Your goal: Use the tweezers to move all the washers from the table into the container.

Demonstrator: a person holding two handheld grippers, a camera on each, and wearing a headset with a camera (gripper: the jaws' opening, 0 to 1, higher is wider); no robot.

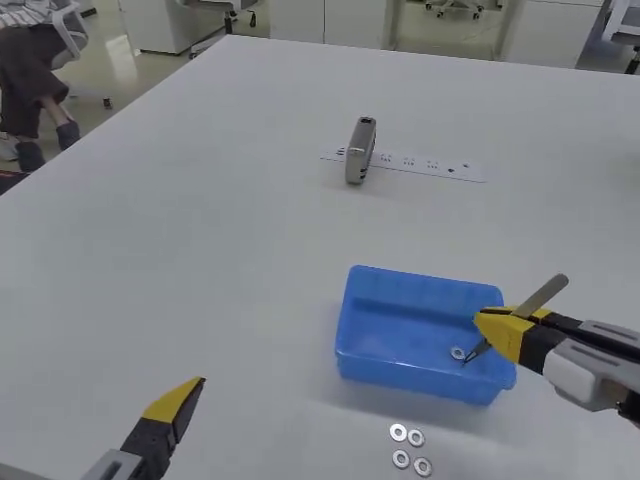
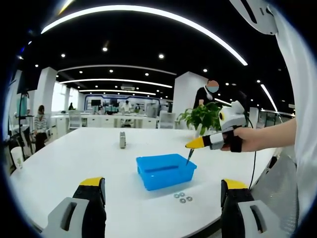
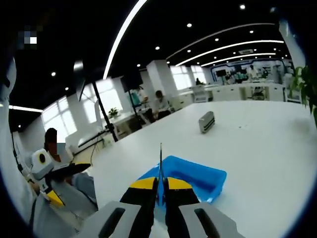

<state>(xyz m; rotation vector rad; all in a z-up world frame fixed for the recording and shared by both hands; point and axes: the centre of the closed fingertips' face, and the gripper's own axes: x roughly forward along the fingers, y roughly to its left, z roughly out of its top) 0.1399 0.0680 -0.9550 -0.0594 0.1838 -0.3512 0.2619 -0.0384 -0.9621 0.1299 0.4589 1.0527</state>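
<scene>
The right gripper [image 1: 497,327], fingers pinched shut on the tweezers [image 1: 545,293] tipped into the blue container [image 1: 400,300], is nearer the four washers [image 1: 410,447] on the desk [image 1: 200,250] at its 7 o'clock; the left gripper [image 1: 178,400] gapes empty.

Big open-plan office: dark ceiling [image 2: 148,44] with long curved light strips [image 2: 119,7] and small spotlights. White columns [image 2: 185,94], desks [image 2: 109,120] along the back, a leafy plant [image 2: 200,116] – pale shiny floor [image 1: 120,70] around the white workbench [image 1: 200,220].
</scene>
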